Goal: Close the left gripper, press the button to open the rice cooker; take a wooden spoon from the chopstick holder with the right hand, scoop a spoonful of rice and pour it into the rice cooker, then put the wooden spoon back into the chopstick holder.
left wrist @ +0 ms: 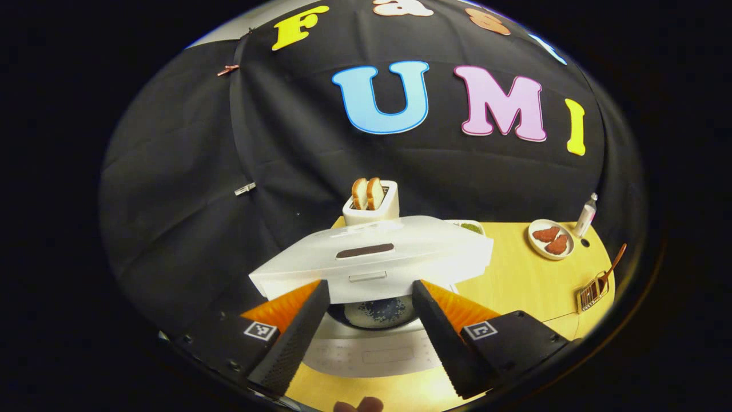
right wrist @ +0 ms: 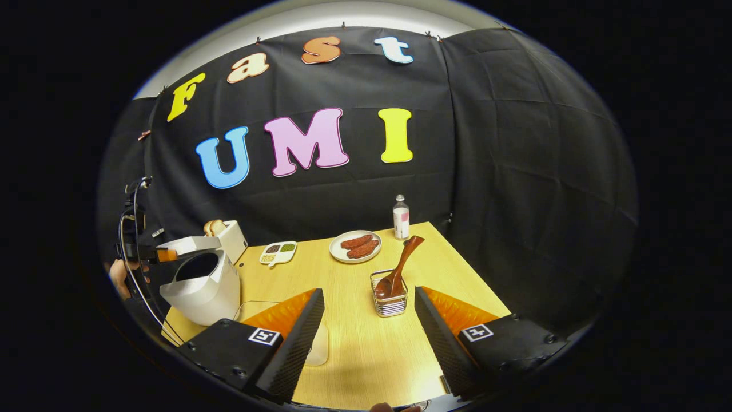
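The left gripper (left wrist: 370, 297) has its jaws spread wide — the rice cooker (left wrist: 372, 260), lid raised, sits just ahead between them. The right gripper (right wrist: 369, 306) is likewise spread, the wooden spoon (right wrist: 400, 269) leaning in the chopstick holder (right wrist: 389, 302) just beyond on the table (right wrist: 354, 343).

Glossy white plastic rice cooker (left wrist: 394, 257), wire chopstick holder (right wrist: 389, 300), wooden spoon (right wrist: 402, 266)

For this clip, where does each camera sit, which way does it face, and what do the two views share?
Left gripper view: rides on the left hand-held gripper, close in front of the rice cooker, whose lid is partly raised; own fingers apart.
Right gripper view: rides on the right hand-held gripper, facing along the table toward the chopstick holder with the wooden spoon; own fingers apart.
Shared: rice cooker, toaster, plate, bottle, holder and spoon.
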